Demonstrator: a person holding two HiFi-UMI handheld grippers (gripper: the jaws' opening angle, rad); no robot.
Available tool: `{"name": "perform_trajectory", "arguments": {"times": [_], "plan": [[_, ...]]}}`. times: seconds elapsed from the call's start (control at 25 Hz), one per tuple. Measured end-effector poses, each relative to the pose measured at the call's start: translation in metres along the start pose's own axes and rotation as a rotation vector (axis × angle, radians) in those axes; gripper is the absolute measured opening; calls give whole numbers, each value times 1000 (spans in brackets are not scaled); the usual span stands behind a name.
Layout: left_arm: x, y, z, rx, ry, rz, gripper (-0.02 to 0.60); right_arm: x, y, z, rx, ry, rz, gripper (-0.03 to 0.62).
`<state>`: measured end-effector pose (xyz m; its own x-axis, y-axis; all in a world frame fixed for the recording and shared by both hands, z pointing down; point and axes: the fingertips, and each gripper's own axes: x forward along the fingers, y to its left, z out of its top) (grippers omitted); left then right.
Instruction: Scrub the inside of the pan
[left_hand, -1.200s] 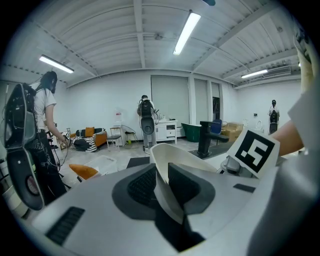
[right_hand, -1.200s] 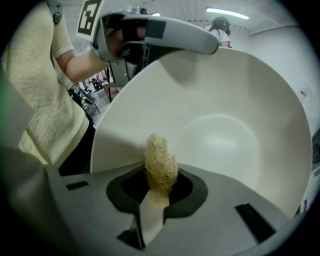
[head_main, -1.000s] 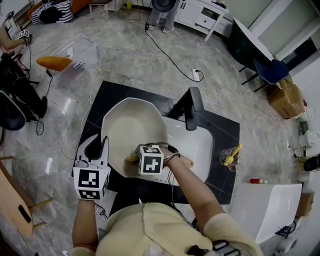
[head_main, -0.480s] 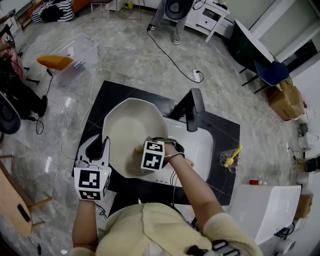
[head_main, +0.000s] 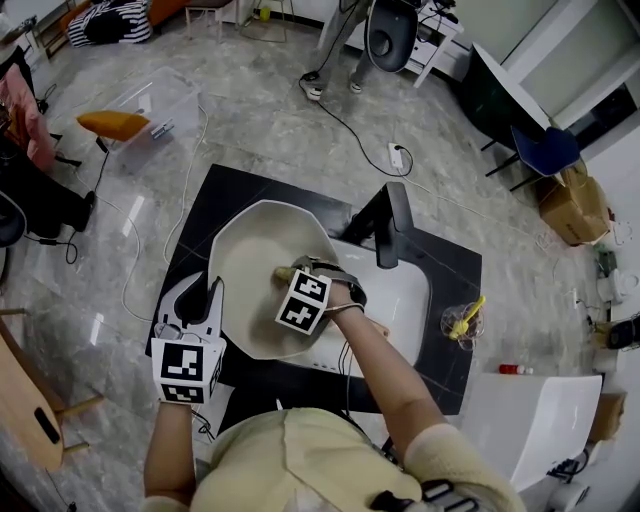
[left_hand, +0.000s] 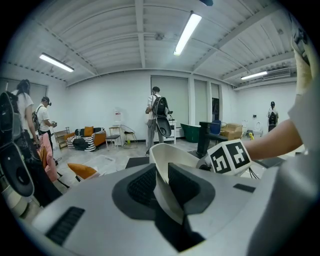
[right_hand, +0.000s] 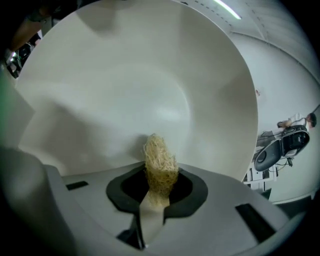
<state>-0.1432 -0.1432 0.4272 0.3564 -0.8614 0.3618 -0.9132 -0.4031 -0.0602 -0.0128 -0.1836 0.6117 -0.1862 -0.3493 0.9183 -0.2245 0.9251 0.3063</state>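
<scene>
The left tongs (left_hand: 165, 192) are clamped tight on the rim of the pan (head_main: 250, 260), held up beside the sink (head_main: 400, 290). The right tongs (right_hand: 159, 187) pinch a loofah scrubber (right_hand: 160, 162) inside it. The pan looks rigid, smooth and probably slippery, so the rim's the hold.

Pan (head_main: 245, 262) bowl open — faucet (head_main: 392, 222) beside right rim.

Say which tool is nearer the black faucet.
Right. The right tool, holding a scrubber, is inside the pan near the faucet; the left tool clamps the pan's opposite rim.
</scene>
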Motion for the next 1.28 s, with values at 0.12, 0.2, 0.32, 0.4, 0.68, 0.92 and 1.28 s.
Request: {"name": "perform_trajectory", "arguments": {"times": [0.12, 0.2, 0.32, 0.4, 0.68, 0.92, 1.28], "plan": [[0, 0, 0, -1, 0, 0, 66, 1, -15, 7, 49, -25, -57, 78], [1, 0, 0, 1, -1, -2, 66, 2, -24, 13, 74, -39, -93, 80], [1, 0, -1, 4, -3, -2, 66, 2, -34, 22, 101, -63, -132, 80], [1, 0, 0, 5, -5, -2, 66, 1, -39, 29, 111, -83, -149, 80], [1, 1, 1, -2, -12, 1, 66, -5, -52, 51, 163, -156, -196, 81], [0, 0, 0, 3, -8, 8, 66, -20, -52, 74, 200, -272, -218, 80], [1, 0, 1, -1, -10, 15, 66, -37, -60, 57, 240, -291, -247, 80]]}}
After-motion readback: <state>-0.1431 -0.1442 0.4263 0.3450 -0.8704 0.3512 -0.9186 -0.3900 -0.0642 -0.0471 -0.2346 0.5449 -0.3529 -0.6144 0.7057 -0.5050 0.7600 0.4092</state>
